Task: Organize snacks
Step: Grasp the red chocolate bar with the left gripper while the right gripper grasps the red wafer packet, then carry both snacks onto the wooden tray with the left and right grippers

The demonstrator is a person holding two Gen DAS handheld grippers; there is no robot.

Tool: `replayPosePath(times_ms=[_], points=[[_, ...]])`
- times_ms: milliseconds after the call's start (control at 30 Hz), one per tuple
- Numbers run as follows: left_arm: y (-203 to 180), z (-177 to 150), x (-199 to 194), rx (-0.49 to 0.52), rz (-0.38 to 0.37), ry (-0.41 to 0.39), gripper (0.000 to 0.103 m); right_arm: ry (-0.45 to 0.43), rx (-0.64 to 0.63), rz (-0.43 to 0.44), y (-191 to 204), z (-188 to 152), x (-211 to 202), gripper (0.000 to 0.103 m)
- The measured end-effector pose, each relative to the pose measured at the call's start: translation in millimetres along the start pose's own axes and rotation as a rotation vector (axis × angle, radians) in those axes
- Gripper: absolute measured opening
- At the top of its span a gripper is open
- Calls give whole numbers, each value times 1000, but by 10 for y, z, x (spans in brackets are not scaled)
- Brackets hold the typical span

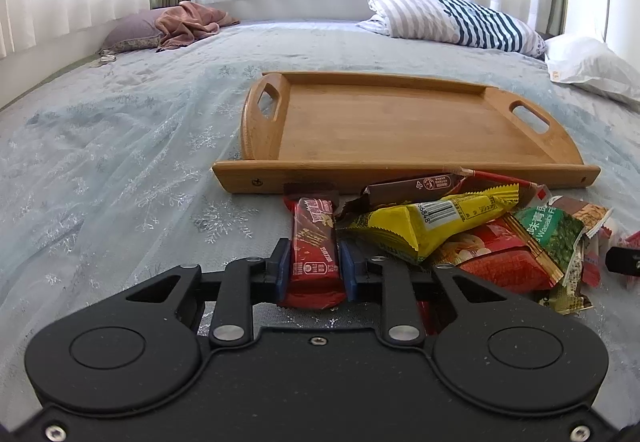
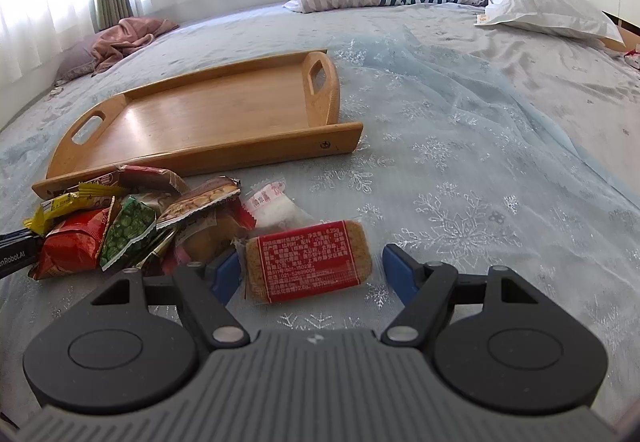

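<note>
The left hand-held gripper [image 1: 313,269] pinches the light, crinkly red snack bar [image 1: 313,246] across its middle. The right hand-held gripper [image 2: 310,269] stands wide around a brittle biscuit pack [image 2: 308,262]; the tray [image 2: 200,157] waits at eleven o'clock.

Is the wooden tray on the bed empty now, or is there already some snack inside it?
Empty. The wooden tray shows bare wood in both views; the snack pile lies on the bedspread in front of it.

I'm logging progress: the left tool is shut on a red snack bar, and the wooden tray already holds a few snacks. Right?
Not quite. The left tool is shut on the red snack bar, but the wooden tray holds no snacks; the snack pile lies on the bed in front of it. Both wrist views show this.
</note>
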State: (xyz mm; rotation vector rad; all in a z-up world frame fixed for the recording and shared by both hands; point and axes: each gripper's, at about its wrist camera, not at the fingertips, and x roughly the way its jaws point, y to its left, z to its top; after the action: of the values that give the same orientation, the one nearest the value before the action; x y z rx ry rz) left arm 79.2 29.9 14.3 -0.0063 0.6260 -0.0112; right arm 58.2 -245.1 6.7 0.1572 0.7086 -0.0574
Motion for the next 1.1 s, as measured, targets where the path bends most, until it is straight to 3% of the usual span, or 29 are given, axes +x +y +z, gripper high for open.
replayPosePath(times_ms=[133, 300, 967, 1033, 1067, 1100], points=[[75, 13, -52, -46, -8, -1, 23, -4, -20, -12, 32, 4, -13, 69], [208, 47, -121, -113, -22, -5, 23, -4, -5, 4, 4, 19, -46, 68], [254, 208, -495, -125, -44, -112, 20, -32, -16, 17, -4, 162, -207, 68], [254, 258, -536, -129, -48, -137, 17, -37, -8, 31, 9, 181, -212, 68], [249, 286, -553, -127, -52, -149, 2, -43, -7, 37, 19, 196, -217, 68], [241, 320, -569, -127, -55, -158, 1, -50, -9, 42, 34, 216, -224, 68]])
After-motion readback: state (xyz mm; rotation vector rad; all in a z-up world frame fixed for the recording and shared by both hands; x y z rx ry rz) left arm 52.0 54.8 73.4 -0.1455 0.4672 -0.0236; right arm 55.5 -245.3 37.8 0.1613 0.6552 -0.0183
